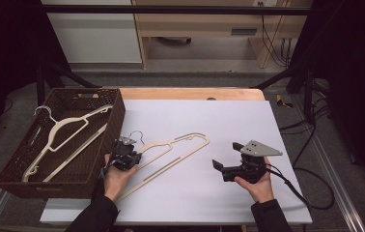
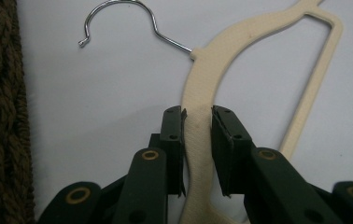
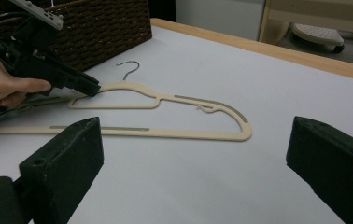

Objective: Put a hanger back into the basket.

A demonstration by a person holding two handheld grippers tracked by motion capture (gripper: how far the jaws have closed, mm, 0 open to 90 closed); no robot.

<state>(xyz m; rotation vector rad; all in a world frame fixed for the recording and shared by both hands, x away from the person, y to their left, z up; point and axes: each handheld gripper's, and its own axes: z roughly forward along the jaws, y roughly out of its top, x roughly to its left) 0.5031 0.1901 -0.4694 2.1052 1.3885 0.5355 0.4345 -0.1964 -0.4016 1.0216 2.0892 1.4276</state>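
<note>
- Surface [image 1: 229,193]: white sheet lying over a wooden top, carrying the items below.
- Hanger [image 1: 180,150]: cream plastic with a metal hook [image 2: 118,18], lying flat on the surface just right of the basket, hook pointing toward the far side.
- Left gripper [image 1: 124,155]: sitting at the hanger's shoulder near the hook; its fingers [image 2: 172,135] are pinching the cream arm, one pad on each side, as the left gripper view is showing.
- Right gripper [image 1: 224,166]: hovering over the bare surface, well apart from the hanger; its fingers [image 3: 72,158] are standing spread wide with nothing between them.
- Basket [image 1: 115,121]: dark brown wicker, sitting at the left edge of the surface.
- Second hanger [image 1: 64,137]: cream, lying inside the basket.
</note>
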